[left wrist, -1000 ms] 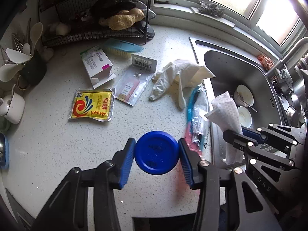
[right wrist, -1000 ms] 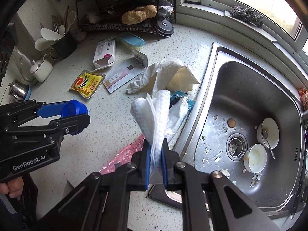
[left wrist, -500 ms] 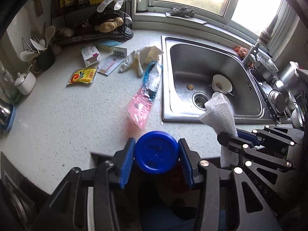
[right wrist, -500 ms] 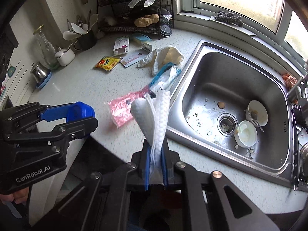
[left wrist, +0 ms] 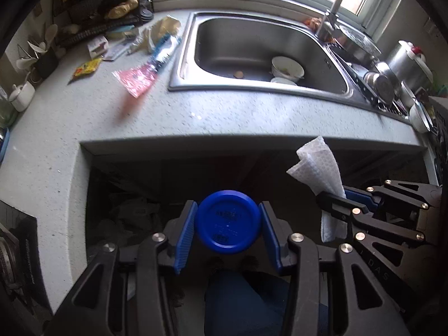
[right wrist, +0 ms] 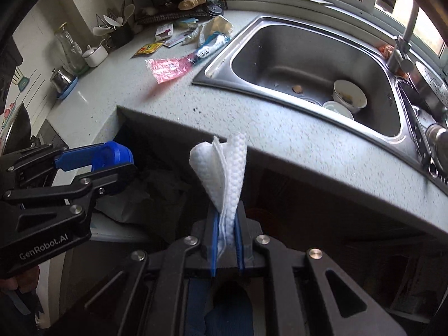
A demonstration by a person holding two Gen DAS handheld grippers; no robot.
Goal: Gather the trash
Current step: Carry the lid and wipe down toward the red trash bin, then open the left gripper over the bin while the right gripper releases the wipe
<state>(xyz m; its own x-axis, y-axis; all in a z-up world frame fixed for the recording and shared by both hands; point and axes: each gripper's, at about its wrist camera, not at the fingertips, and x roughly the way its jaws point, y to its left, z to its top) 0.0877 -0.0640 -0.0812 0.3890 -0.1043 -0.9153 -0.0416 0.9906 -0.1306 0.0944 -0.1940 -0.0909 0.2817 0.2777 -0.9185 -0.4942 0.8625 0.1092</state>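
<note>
Both tools grip trash: blue cap [left wrist: 228,222], white paper towel [right wrist: 224,177].

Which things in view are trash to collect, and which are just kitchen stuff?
Trash:
blue lid in left tool
paper towel in right tool
pink wrapper
yellow packet
crumpled glove

Just kitchen stuff:
sink
bowls
utensil holder
dish rack
</note>
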